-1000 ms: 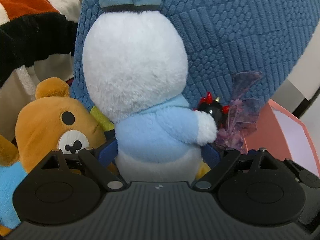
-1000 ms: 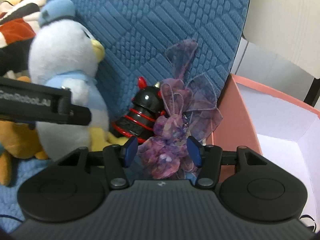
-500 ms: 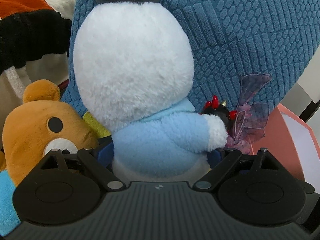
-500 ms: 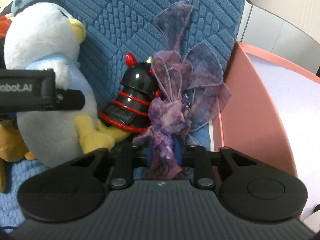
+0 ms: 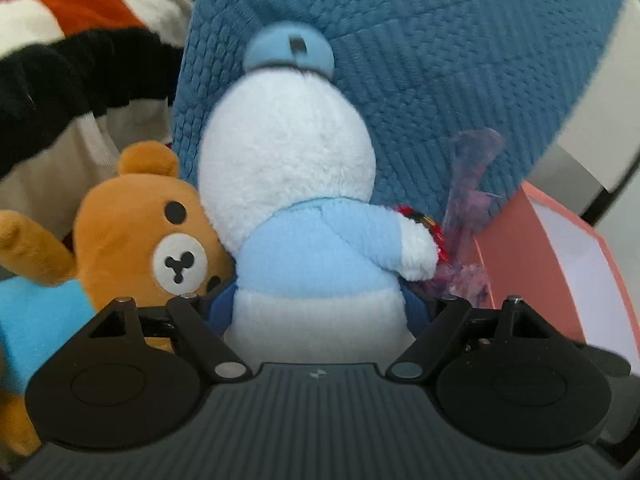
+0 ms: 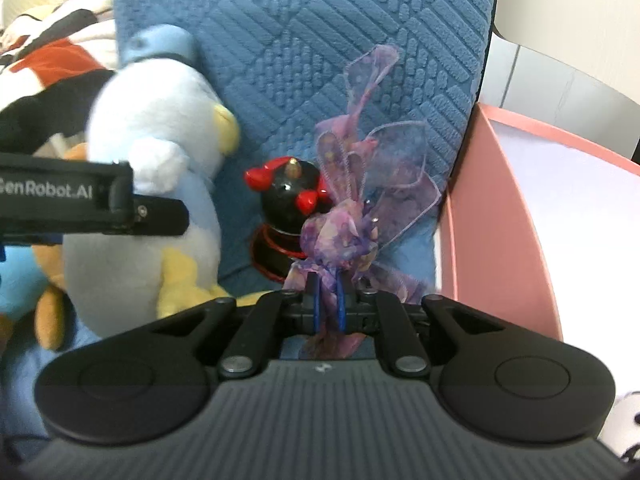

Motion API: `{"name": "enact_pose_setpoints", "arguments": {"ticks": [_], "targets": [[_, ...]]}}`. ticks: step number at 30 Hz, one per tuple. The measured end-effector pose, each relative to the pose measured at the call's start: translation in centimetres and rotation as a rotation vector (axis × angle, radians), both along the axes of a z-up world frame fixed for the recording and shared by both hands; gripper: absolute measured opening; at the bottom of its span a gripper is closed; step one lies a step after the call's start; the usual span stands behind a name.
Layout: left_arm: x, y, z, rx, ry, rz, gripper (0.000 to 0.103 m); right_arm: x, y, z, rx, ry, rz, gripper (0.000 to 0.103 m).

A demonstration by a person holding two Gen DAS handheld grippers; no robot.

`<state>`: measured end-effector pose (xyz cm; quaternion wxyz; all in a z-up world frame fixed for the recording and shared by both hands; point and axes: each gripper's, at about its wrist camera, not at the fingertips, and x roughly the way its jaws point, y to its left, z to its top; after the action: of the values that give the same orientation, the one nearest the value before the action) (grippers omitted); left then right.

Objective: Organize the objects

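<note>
My left gripper [image 5: 320, 308] is shut on a white and light-blue duck plush [image 5: 296, 200] with a blue cap, gripping its lower body; the plush also shows in the right wrist view [image 6: 160, 184], with the left gripper's finger across it. My right gripper [image 6: 329, 308] is shut on a purple ribbon bow [image 6: 360, 216] and holds it lifted in front of the blue cushion [image 6: 320, 40]. A black and red figurine [image 6: 288, 216] stands just behind the bow. A pink box [image 6: 472, 220] with a white inside is at the right.
A brown bear plush [image 5: 140, 232] leans at the left of the duck. A striped black, white and orange blanket [image 5: 72, 48] lies at the far left. The blue textured cushion [image 5: 440, 60] stands behind everything. The pink box [image 5: 520, 248] also shows at the right.
My right gripper has closed on the purple bow and lifted it. My left gripper has stayed shut on the duck plush, which now sits lower in view.
</note>
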<state>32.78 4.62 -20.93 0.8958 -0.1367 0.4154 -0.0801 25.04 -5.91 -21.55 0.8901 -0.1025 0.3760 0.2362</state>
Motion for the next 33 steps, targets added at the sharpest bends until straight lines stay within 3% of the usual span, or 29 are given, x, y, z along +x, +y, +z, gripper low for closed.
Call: {"name": "enact_pose_setpoints", "arguments": {"ticks": [17,28,33], "targets": [[-7.3,-1.7,2.7,0.079,-0.039,-0.1,0.082,-6.4,-3.7,2.2,0.031,0.034,0.046,0.012],[-11.3,-1.7,2.4,0.036,0.032,-0.095,0.082,-11.1,-6.1,1.4,0.032,0.085,0.074,0.012],[-10.9,-1.3,2.0,-0.007,0.086,-0.09,0.093,-11.0,-5.8,0.8,0.015,0.094,0.066,0.014]]}}
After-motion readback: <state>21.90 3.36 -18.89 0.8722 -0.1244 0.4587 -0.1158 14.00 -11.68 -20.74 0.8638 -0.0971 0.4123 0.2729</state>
